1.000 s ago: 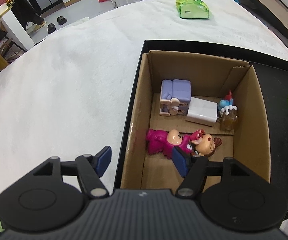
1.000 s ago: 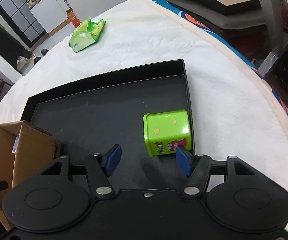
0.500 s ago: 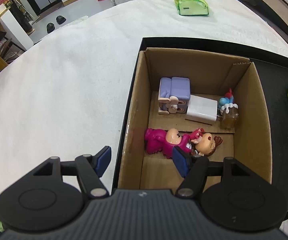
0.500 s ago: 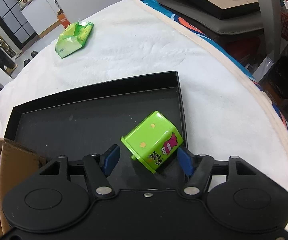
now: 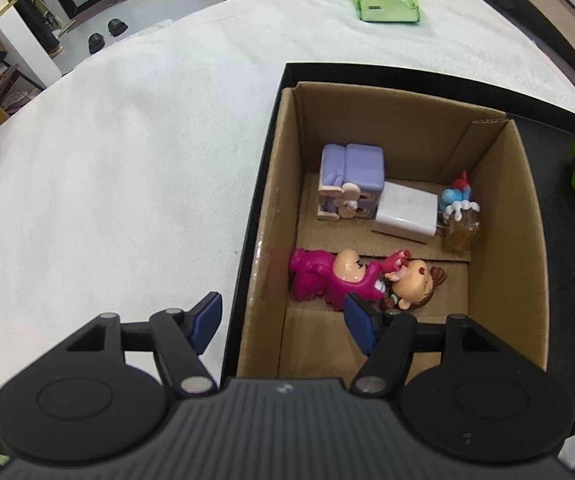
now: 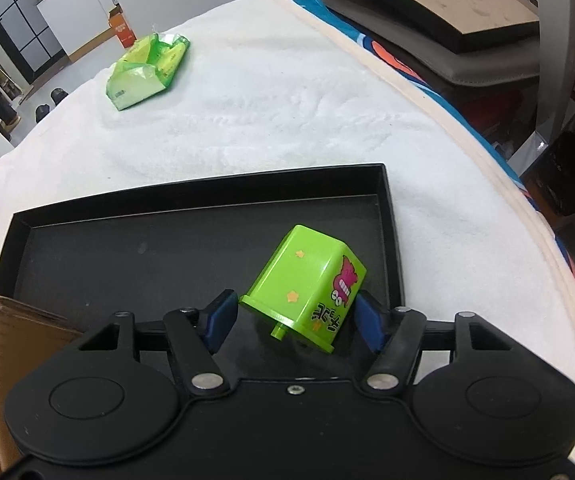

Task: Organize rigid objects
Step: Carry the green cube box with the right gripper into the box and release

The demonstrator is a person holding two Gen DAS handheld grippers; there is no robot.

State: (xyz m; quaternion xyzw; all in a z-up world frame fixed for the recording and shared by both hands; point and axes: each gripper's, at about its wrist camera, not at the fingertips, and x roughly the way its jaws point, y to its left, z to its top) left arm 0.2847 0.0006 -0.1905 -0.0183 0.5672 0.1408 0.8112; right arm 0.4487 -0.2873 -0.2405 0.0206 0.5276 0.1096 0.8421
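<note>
The left gripper [image 5: 283,326] is hovering with jaws spread wide and empty, straddling the left wall of the open brown cardboard box [image 5: 499,216], which is sitting in the shallow black tray [image 6: 191,204] and holding a magenta-suited toy figure [image 5: 327,276], a lavender block toy [image 5: 353,172] and a white rectangular block [image 5: 407,212]. The right gripper [image 6: 293,322] is sitting with jaws apart around the tilted lime-green plastic cube [image 6: 307,284]; whether they touch it is unclear.
</note>
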